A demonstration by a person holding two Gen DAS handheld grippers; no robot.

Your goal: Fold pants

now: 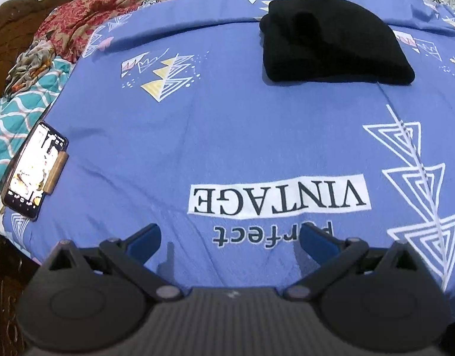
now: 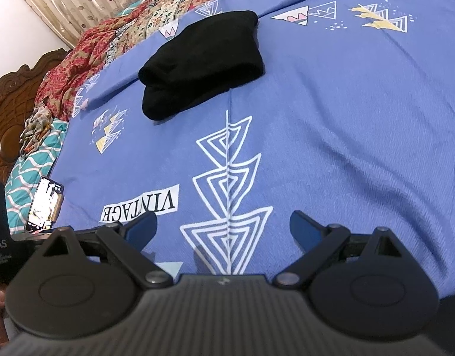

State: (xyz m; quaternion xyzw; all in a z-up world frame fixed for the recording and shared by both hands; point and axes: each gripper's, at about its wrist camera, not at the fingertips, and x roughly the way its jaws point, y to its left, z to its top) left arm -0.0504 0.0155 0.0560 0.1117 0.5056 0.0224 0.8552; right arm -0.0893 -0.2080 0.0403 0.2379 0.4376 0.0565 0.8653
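Both claws are spread wide with nothing in them: left claw point(image 1: 230, 241) and right claw point(image 2: 223, 227) hover over the bed. Biggest thing is the blue bedsheet point(image 1: 227, 136) with triangle prints. Black pants point(image 1: 331, 41) sit folded in a bundle on it, well apart from both claws. Smallest, a lit phone point(image 1: 34, 169) lies at the sheet's left edge.
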